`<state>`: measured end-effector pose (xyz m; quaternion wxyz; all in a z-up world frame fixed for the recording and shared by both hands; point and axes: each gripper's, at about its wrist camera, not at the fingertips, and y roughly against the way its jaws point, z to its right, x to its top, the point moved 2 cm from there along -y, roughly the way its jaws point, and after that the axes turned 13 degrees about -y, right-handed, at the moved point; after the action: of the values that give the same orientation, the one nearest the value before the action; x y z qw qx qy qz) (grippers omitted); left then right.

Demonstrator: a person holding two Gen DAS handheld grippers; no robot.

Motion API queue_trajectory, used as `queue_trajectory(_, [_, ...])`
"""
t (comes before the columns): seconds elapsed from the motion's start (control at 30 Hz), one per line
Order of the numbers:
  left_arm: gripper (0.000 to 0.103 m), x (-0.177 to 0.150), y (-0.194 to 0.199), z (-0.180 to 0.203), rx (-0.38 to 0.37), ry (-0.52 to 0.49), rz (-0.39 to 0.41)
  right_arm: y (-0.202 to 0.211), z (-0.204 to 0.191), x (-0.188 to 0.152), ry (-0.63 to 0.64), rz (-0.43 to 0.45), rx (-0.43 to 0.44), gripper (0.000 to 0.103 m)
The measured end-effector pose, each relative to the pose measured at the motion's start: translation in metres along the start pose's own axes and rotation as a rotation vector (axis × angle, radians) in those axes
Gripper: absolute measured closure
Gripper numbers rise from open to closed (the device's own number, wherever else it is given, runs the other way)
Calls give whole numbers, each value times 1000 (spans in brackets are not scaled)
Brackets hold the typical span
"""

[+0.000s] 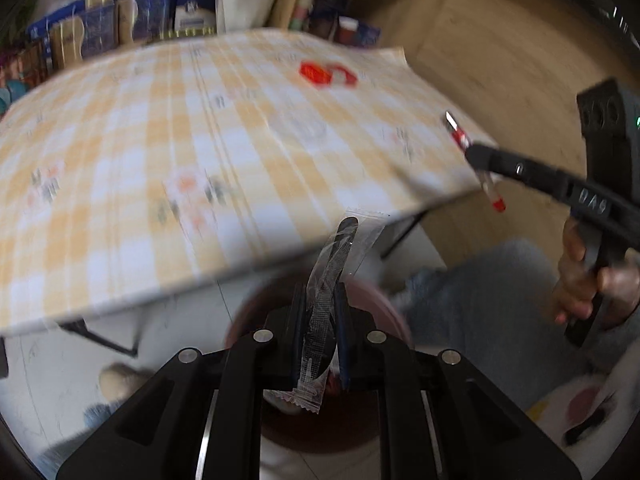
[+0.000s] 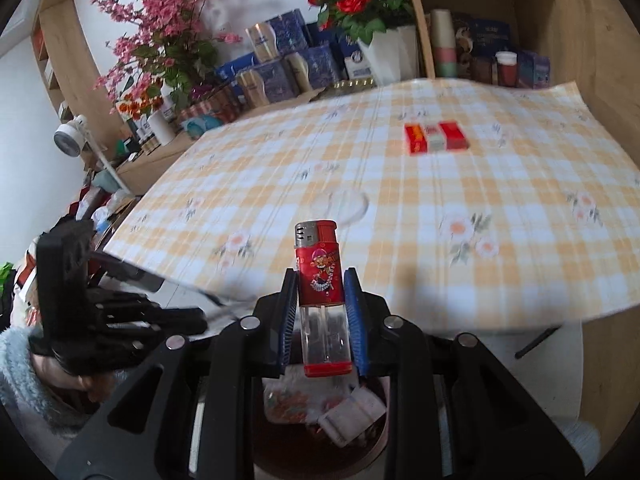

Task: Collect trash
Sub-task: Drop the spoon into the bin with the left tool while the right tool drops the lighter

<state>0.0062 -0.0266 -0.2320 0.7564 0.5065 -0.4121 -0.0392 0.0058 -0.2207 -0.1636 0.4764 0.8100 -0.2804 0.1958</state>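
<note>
Both clamped, low in frame above bin [image 2: 320,436].
Left gripper [image 1: 320,316] pinching clear sachet [image 1: 326,300]; right gripper [image 2: 322,312] squeezing red lighter [image 2: 322,292]; red pack [image 2: 436,138] upper right on tablecloth [image 2: 400,208].

Both views are evenly lit by soft, diffuse daylight; no single light source is visible. Shadows are weak: a faint soft one lies on the tablecloth [image 2: 420,208] near its front edge in the right wrist view.

The left wrist view shows strong motion blur across the tablecloth [image 1: 180,152], the red box [image 1: 326,74] and the shelf items; the clear wrapper [image 1: 328,292] close to the lens is sharper. The right wrist view is clearer, with the lighter [image 2: 320,276] in focus and mild blur on the cloth pattern.

Fisheye distortion bends straight edges, and black vignetting fills all corners.
</note>
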Motion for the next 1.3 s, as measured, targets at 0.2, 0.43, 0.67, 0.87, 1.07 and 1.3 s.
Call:
queue_trajectory(0.2, [89,-21,-35,2,19,22,-102,-4,8,-27,-13,-59,-31,76])
queue_trajectory(0.43, [89,-31,-56,-1,-1,35,-148,-17,13,-48,-50,-117,-36,76])
queue_trajectory(0.67, [43,-21,-8,-7,78,39,97,-31,12,-62,-41,-168,-49,76])
queue_trajectory(0.87, [16,-12,49,-15,216,44,286,-46,9,-73,-17,-217,-71,76])
queue_trajectory(1.07, [9,-21,78,-16,328,-8,359,-55,10,-79,-1,-238,-125,76])
queue_trajectory(1.3, [9,-32,68,-21,370,21,318,-61,7,-84,23,-262,-163,76])
